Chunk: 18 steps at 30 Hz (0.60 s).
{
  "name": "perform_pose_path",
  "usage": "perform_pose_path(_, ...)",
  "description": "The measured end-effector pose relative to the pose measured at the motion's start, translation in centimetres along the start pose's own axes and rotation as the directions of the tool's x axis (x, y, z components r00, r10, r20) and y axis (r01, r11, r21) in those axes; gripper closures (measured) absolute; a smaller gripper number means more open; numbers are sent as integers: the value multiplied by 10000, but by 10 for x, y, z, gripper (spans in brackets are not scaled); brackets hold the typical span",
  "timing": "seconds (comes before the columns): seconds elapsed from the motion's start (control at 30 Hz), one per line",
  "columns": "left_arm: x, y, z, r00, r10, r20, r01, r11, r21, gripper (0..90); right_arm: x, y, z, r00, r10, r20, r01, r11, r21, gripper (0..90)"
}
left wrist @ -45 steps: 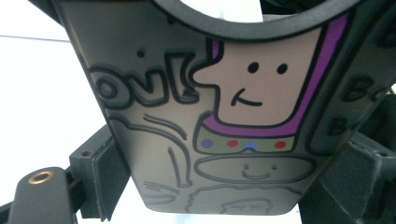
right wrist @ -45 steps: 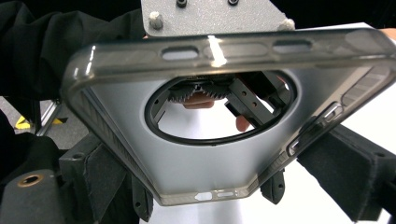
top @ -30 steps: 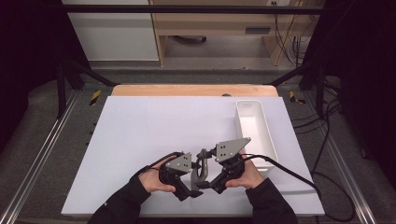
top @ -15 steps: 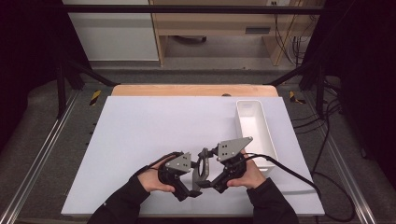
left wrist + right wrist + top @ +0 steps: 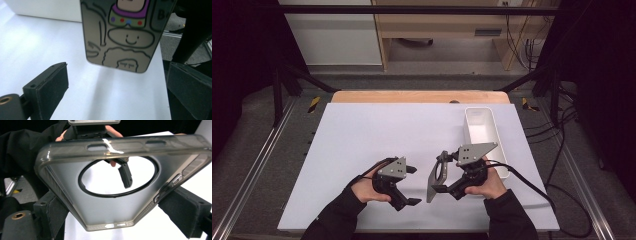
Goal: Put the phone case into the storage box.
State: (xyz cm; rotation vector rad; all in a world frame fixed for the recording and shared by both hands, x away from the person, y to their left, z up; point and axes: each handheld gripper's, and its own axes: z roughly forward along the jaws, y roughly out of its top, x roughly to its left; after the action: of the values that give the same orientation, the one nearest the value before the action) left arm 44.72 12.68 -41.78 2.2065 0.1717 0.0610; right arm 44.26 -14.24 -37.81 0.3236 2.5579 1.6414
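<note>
phone case [image 5: 117, 202]: translucent smoky plastic, smooth and glossy on its rim, frosted inside; I see a printed cartoon on its back.
my right gripper [image 5: 438, 176]: matt black body, grey metal-looking top plate.
my left gripper [image 5: 412, 185]: same matt black body; pads [image 5: 51, 93] of dull, slightly rough foam.
table [image 5: 377, 130]: matt white, paper-like sheet.
bin [image 5: 482, 131]: smooth white plastic.
far table edge [image 5: 417, 97]: pale wood.

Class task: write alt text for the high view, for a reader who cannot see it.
A person's right gripper holds a grey phone case upright above a white table. The left gripper sits open beside it, holding nothing. A white tray lies behind.
</note>
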Motion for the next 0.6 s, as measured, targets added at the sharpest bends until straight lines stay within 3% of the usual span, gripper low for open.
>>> perform_pose_path(0.13,2,-3,-7,9991,-243,-358,238,9996,-118,27,-2,0,-5,9995,133,289,-133,9999,-3,126)
perform_pose_path(0.3,5,-11,-17,9923,-772,-971,735,9964,-414,15,-3,0,-9,9982,247,553,-246,9997,-22,125)
perform_pose_path(0.6,11,-21,-33,9613,-1772,-2109,1569,9815,-1096,13,-3,3,-17,9914,435,1237,-407,9989,-252,124)
